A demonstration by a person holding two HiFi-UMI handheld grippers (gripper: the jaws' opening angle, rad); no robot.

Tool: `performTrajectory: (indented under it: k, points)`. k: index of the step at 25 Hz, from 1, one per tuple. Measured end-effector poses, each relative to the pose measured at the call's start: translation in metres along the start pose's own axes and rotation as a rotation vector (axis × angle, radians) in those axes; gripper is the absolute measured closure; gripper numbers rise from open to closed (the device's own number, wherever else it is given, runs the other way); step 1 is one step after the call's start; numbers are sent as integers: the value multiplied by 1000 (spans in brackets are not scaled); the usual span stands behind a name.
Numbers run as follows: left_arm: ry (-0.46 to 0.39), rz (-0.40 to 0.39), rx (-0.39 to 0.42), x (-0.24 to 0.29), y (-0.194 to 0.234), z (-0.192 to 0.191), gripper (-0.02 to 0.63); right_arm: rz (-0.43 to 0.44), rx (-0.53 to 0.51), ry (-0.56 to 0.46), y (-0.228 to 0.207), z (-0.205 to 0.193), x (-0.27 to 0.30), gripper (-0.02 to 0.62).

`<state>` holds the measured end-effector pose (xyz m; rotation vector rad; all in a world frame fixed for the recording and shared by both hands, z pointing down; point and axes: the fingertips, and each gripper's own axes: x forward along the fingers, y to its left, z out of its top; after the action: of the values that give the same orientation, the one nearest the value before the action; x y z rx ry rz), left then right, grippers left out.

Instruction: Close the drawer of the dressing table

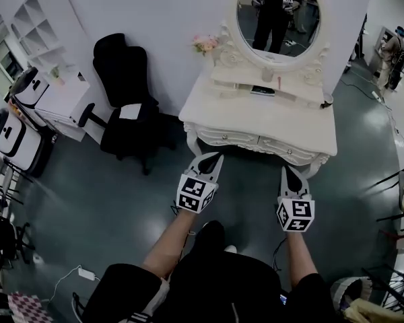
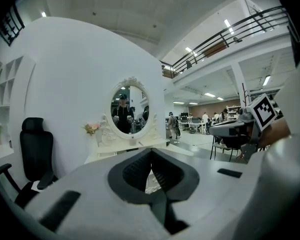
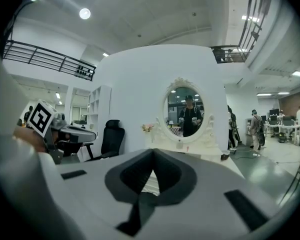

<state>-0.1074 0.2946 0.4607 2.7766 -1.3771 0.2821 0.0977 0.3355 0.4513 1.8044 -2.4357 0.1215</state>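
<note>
Just ahead of the person's knees, the left hand-held gripper (image 1: 213, 157) and the right hand-held gripper (image 1: 287, 170) are both clenched on nothing, side by side, tips towards the dressing table (image 1: 256, 121). Its drawer (image 1: 227, 138) sits flush in the front, just beyond the left tips. Behind rises the oval mirror (image 1: 277, 15).

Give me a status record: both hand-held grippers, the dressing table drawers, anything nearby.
left hand-held gripper: jaws together, empty, tip close to the table's front
right hand-held gripper: jaws together, empty, just short of the table
white carved dressing table: oval mirror on top
drawer fronts: both look flush, nothing sticking out
black office chair: left of the table
</note>
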Motion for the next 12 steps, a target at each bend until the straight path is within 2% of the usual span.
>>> performTrajectory:
  k: [5,12]
  points:
    - [3,4,-12,30,17,-4,598,-2,3,7,-14,-2,28,594]
    - [-13,-27,-4,109,62,5,598,-26,10,21,-41,2,107,594]
